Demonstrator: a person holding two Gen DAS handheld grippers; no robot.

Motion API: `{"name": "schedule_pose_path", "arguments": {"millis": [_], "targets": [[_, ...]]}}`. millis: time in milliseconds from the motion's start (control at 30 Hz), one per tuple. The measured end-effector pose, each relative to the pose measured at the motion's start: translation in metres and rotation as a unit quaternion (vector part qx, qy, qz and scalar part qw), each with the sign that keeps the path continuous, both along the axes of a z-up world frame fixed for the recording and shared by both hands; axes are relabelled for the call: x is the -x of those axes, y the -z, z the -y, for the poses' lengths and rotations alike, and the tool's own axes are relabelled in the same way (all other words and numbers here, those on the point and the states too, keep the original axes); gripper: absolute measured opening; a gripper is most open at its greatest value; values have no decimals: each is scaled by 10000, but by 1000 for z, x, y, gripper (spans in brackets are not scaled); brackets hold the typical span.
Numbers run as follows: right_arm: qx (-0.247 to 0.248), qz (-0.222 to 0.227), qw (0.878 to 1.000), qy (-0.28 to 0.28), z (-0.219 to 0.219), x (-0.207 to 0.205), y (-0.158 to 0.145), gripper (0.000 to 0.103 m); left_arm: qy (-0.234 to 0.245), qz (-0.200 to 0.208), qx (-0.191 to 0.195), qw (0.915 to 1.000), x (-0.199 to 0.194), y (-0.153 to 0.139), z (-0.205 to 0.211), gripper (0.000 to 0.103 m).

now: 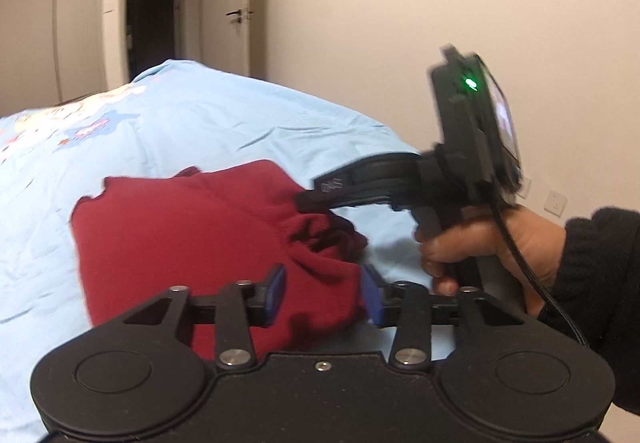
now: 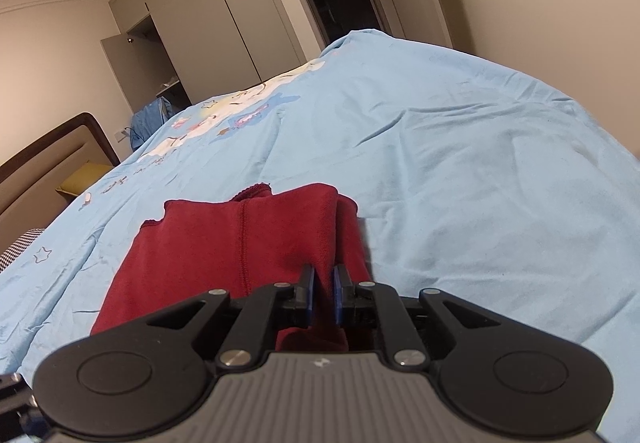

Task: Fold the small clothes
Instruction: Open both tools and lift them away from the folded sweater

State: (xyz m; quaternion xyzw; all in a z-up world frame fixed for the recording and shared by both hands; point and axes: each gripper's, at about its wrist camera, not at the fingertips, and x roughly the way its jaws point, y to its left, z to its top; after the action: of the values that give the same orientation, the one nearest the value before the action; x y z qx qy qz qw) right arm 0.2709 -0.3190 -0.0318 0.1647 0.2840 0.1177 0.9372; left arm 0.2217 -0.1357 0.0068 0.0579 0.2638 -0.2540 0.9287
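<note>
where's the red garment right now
The red garment lies on the blue bedsheet, low centre in both views; the right gripper pinches its right edge.

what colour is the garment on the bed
Dark red garment, plain with no print; clearest in the right wrist view.

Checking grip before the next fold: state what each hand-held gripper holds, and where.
Right hand-held gripper pinches the dark red garment at its bunched near-right edge. Left hand-held gripper is open around the garment's near corner, gripping nothing.
</note>
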Motion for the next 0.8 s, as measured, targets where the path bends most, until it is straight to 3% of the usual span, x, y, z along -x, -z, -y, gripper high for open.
{"name": "schedule_pose_path", "arguments": {"millis": [167, 300, 433, 633, 800], "targets": [[98, -22, 9999, 126, 3, 6, 0, 28, -573, -102, 105, 9982, -6, -2, -19, 67], [184, 69, 9996, 194, 5, 15, -3, 62, -1107, -181, 204, 9935, -13, -6, -36, 85], [325, 234, 9991, 138, 1, 25, -8, 84, -1650, -333, 315, 9852, -23, -8, -57, 96], [620, 328, 9974, -141, -16, 35, -8, 99, -2262, -598, 194, 9721, -36, -4, -79, 102], [816, 231, 9961, -247, -27, 39, 2, 103, -2436, -812, 225, 9662, -40, 4, -89, 102]]}}
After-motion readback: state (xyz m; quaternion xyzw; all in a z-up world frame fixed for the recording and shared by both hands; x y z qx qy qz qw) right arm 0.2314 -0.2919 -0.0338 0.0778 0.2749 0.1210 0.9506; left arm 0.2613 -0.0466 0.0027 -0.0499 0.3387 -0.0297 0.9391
